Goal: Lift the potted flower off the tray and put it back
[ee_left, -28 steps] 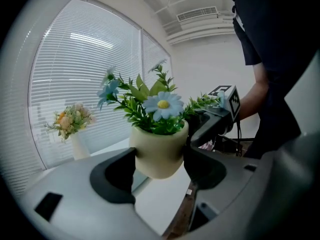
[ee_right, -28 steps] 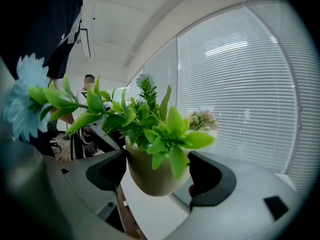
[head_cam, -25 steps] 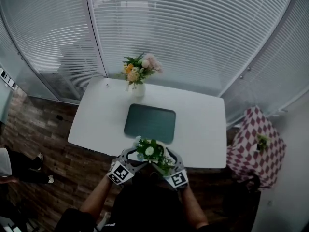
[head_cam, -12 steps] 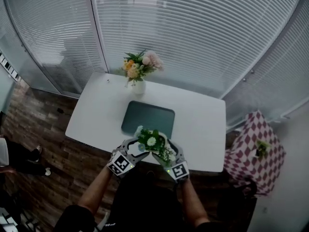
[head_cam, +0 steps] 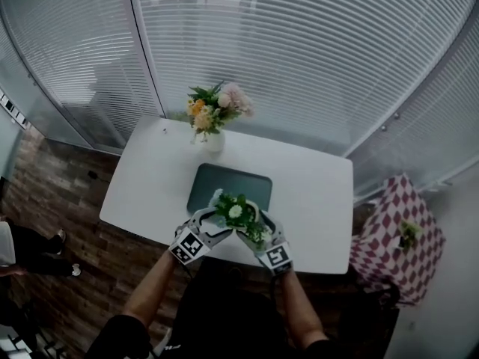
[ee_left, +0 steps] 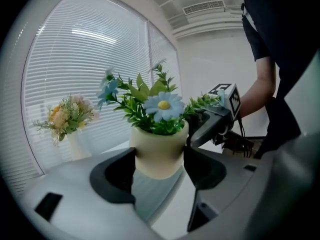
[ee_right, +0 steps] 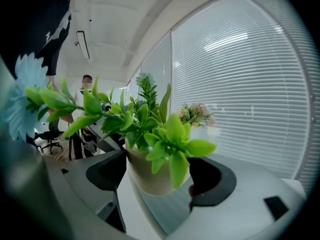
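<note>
The potted flower [head_cam: 236, 214], a cream pot [ee_left: 159, 154] with green leaves and a pale blue daisy, hangs in the air above the near edge of the dark green tray [head_cam: 224, 185]. Both grippers clamp it. My left gripper [head_cam: 212, 224] is shut on the pot's left side, and its dark jaws press both flanks in the left gripper view [ee_left: 159, 165]. My right gripper [head_cam: 254, 231] is shut on the same pot [ee_right: 150, 176] from the right, and leaves hide part of its jaws in the right gripper view [ee_right: 156, 176].
A white vase of orange and pink flowers [head_cam: 212, 113] stands at the white table's [head_cam: 314, 193] far edge, behind the tray. A red-checked seat [head_cam: 397, 230] with a small plant sits to the right. Window blinds close off the far side. A person [head_cam: 15, 249] stands at far left.
Both grippers have carried the potted flower away from the table's near edge, and it now hangs over the front of the tray. The tray and vase have not moved.
</note>
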A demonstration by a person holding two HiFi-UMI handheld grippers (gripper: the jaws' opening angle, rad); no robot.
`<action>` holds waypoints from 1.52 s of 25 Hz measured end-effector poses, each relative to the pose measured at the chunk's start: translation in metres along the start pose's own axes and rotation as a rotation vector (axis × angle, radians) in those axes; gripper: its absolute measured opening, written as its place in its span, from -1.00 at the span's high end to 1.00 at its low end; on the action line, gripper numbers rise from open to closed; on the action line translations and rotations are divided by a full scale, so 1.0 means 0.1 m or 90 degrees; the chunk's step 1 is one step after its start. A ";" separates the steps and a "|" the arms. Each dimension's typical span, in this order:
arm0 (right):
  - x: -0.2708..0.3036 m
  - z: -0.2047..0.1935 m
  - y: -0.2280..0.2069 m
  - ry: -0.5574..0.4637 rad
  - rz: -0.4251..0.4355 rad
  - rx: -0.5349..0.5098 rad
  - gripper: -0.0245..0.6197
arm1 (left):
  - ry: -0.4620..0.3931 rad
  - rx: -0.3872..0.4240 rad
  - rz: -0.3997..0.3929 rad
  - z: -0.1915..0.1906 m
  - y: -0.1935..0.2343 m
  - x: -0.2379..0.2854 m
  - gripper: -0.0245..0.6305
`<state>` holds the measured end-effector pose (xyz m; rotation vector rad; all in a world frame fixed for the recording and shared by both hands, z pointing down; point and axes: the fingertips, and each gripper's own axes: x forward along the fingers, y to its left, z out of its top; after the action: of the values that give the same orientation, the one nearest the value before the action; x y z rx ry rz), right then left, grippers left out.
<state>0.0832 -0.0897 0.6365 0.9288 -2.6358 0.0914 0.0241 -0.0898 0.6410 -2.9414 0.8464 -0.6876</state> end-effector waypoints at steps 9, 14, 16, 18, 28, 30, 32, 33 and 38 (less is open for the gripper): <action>0.45 -0.13 -0.32 0.007 -0.004 0.014 -0.24 | 0.020 -0.021 -0.023 -0.24 0.42 0.31 0.06; 0.68 -0.29 -0.44 0.020 0.002 0.024 -0.24 | 0.036 -0.035 -0.033 -0.42 0.59 0.44 0.06; 0.77 -0.34 -0.47 0.026 0.006 0.029 -0.24 | 0.042 -0.042 -0.035 -0.49 0.66 0.49 0.06; 0.84 -0.38 -0.49 0.033 0.009 0.038 -0.24 | 0.045 -0.050 -0.037 -0.56 0.71 0.53 0.06; 1.08 -0.62 -0.55 0.055 0.012 0.046 -0.24 | 0.065 -0.058 -0.044 -0.84 0.83 0.67 0.06; 1.13 -0.65 -0.57 0.047 0.012 0.059 -0.24 | 0.070 -0.052 -0.043 -0.89 0.85 0.71 0.06; 1.19 -0.67 -0.59 0.033 0.011 0.076 -0.24 | 0.075 -0.054 -0.040 -0.92 0.87 0.75 0.06; 1.22 -0.70 -0.60 0.035 0.010 0.080 -0.24 | 0.077 -0.057 -0.038 -0.92 0.89 0.76 0.06; 1.32 -0.88 -0.64 0.060 0.014 0.089 -0.24 | 0.094 -0.069 -0.034 -1.06 0.91 0.85 0.06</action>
<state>0.0530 -0.2037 0.7607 0.9167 -2.5781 0.3207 -0.0018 -0.1987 0.7605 -3.0498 0.8435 -0.8993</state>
